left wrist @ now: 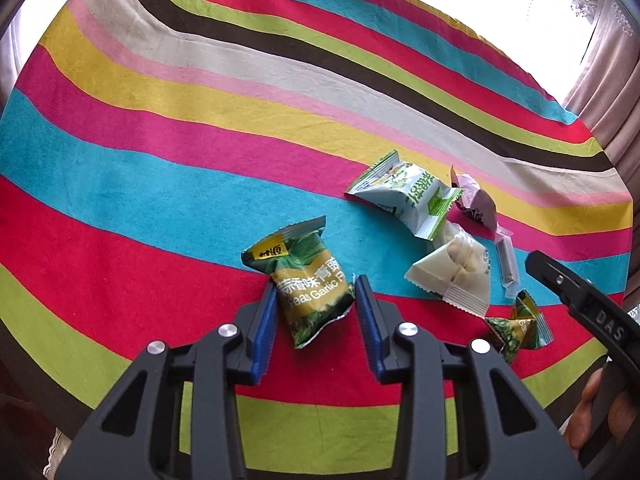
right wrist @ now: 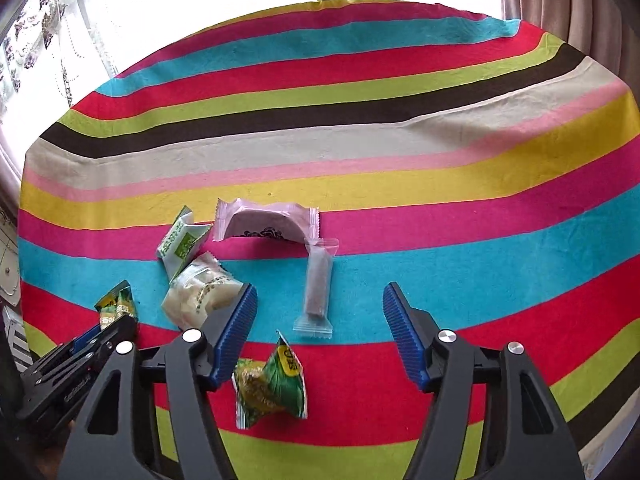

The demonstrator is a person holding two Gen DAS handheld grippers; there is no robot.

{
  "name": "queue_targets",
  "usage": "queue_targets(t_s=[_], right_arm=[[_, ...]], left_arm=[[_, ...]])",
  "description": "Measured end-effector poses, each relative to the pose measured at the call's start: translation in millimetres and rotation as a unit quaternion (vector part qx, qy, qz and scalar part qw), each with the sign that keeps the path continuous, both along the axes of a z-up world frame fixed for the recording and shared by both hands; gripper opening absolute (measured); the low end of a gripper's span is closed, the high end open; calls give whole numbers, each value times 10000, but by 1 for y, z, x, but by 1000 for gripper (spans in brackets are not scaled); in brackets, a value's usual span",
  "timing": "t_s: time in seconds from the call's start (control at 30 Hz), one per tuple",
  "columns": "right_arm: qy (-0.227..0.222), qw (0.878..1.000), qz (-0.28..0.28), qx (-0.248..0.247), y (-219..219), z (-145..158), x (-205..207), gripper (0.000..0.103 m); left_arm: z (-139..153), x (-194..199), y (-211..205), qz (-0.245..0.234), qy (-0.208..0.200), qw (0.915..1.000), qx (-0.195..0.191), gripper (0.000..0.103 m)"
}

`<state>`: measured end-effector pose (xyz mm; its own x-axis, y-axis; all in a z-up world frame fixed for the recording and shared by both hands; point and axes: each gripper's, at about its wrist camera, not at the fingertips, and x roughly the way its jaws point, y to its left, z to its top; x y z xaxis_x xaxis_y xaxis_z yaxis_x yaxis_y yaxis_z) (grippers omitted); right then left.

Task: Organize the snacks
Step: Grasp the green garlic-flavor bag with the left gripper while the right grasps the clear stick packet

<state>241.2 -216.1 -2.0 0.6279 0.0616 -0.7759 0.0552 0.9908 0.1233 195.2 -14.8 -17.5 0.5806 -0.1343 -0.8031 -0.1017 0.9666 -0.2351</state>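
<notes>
The green foil packet of garlic peas (left wrist: 306, 280) sits between the blue ribbed pads of the left tongs (left wrist: 316, 294), its lower half pinched between them while its crimped top pokes out beyond the tips, above the red and turquoise bands of the striped cloth covering the desk (left wrist: 160, 160). To its right in the left wrist view lies a loose cluster: a white-and-green crimped snack pouch (left wrist: 404, 192) farthest away, a pale pink wrapped cake (left wrist: 476, 200) just right of it, a cream-coloured translucent bag of nuts (left wrist: 452, 272) nearer and touching the white-and-green pouch, a clear sleeve holding a grey-brown bar (left wrist: 506, 262) beside that, and a second small green pea packet (left wrist: 520, 328) nearest, on the red band. The right tongs (right wrist: 316, 308) stand wide apart and hold nothing; in the right wrist view the clear bar sleeve (right wrist: 318, 288) lies between and just beyond their tips, the second green packet (right wrist: 272, 384) lies near, below the left pad, and the cream bag (right wrist: 200, 292) touches that pad's outer side. Beige curtains (right wrist: 560, 4) hang past the far right edge of the desk.
</notes>
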Motion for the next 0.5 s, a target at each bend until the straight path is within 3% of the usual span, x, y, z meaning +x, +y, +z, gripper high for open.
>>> queue_targets(t_s=[0.3, 0.4, 0.5], right_arm=[[301, 9993, 66, -192, 4, -27, 28, 31], [243, 9989, 71, -387, 6, -27, 26, 16], [177, 9990, 93, -393, 3, -28, 24, 14]], left_arm=[[0, -1, 2, 20, -117, 9999, -95, 36], [1, -5, 3, 45, -157, 9998, -109, 36], [2, -7, 4, 64, -188, 9997, -119, 36]])
